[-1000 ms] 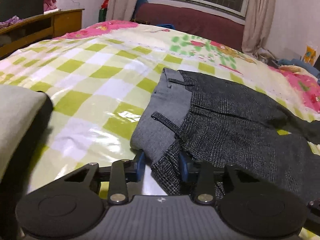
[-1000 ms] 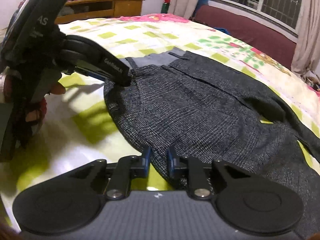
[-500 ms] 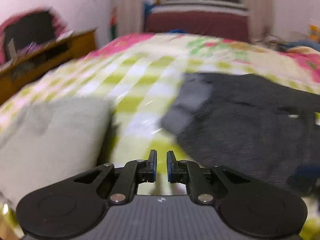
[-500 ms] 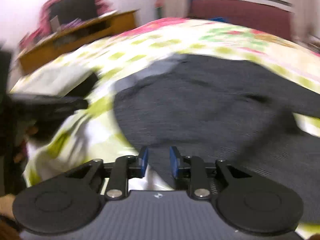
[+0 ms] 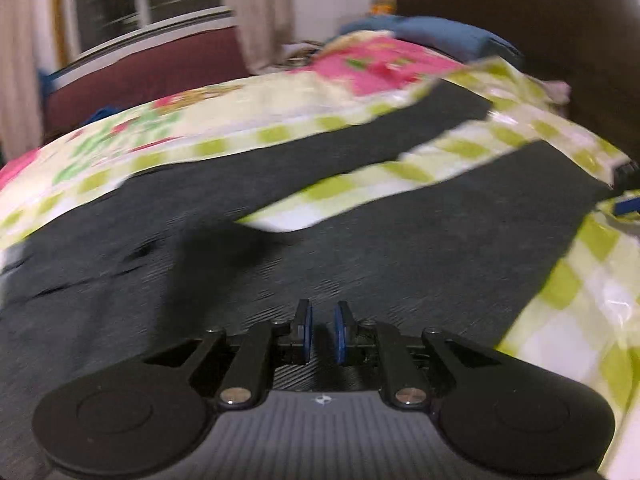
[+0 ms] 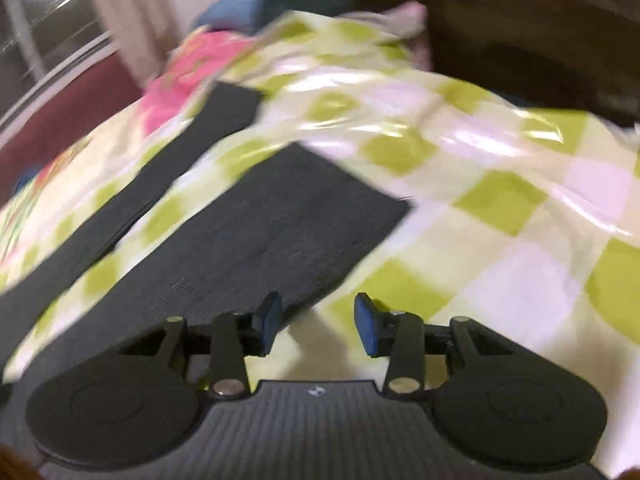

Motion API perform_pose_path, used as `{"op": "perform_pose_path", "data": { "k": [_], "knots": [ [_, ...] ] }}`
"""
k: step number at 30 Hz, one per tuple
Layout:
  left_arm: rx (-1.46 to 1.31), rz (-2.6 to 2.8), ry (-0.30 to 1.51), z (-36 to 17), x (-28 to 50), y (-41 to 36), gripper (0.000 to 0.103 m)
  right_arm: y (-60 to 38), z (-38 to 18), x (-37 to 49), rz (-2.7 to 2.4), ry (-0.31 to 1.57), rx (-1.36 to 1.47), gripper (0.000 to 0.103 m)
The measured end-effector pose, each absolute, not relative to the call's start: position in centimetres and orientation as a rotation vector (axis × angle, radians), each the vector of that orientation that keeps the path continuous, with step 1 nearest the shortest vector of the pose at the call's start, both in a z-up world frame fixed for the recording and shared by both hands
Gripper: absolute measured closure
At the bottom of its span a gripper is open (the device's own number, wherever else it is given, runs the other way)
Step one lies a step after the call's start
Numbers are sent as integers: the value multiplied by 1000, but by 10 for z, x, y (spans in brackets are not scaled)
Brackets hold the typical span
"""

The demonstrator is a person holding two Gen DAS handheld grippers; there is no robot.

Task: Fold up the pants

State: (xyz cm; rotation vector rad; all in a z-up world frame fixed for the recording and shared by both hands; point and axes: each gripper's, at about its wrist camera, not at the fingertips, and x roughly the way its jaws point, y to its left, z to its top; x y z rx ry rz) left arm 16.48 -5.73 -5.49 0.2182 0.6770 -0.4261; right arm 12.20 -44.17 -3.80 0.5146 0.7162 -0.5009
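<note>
Dark grey pants [image 5: 280,248] lie spread flat on the green-checked bed sheet [image 5: 568,280], their two legs running toward the upper right. My left gripper [image 5: 322,332] hovers over the seat area. Its jaws stand a narrow gap apart and are opening, with nothing between them. In the right wrist view the near leg [image 6: 280,224] ends in a straight hem, and the far leg [image 6: 168,168] lies beyond it. My right gripper [image 6: 316,328] is at that leg's near edge, jaws opening, with only sheet between them. A blue pad [image 5: 627,206] shows by the hem.
A maroon couch [image 5: 140,68] stands under the barred window beyond the bed. A blue cushion [image 5: 452,36] lies at the bed's far corner beside a dark brown headboard [image 5: 520,20]. The glossy sheet [image 6: 500,200] is wrinkled near the right edge.
Both grippers have swung away from the waistband toward the legs. The left let go of the waistband and narrowed its jaws. The right jaws have widened.
</note>
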Motion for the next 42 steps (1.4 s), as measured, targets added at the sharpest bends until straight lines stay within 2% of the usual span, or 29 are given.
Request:
{"op": "perform_pose_path", "data": {
  "k": [8,9,11,14,16,19,23,26,32,36,40,42],
  "knots": [
    [292,-482,684,-63,166,-127,75,-481,-62,146,-436,626,709,59],
    [300,-485,685,-64,165,-131,75,-483,-64,146,-434,624,733,63],
    [320,-497,685,-64,163,-139,75,-490,-66,147,-439,632,753,99],
    [327,-515,694,-63,163,-148,75,-505,-59,128,-387,593,850,99],
    [300,-546,703,-60,163,-155,75,-511,-45,113,-390,554,807,99],
    [282,-596,713,-60,160,-168,74,-519,-36,101,-461,562,718,99],
    [286,-609,700,-47,152,-164,71,-520,-39,101,-549,689,603,92],
    [290,-539,660,-31,150,-128,69,-503,-20,87,-628,652,482,82],
    [343,-316,690,-40,165,-34,68,-415,8,92,-457,600,227,79],
    [341,-318,712,-36,182,23,67,-322,7,154,-53,662,54,75],
    [426,-285,634,-15,234,78,57,-235,3,261,282,716,-171,64],
    [474,-258,624,-11,268,103,54,-201,0,320,391,777,-245,64]
  ]
}}
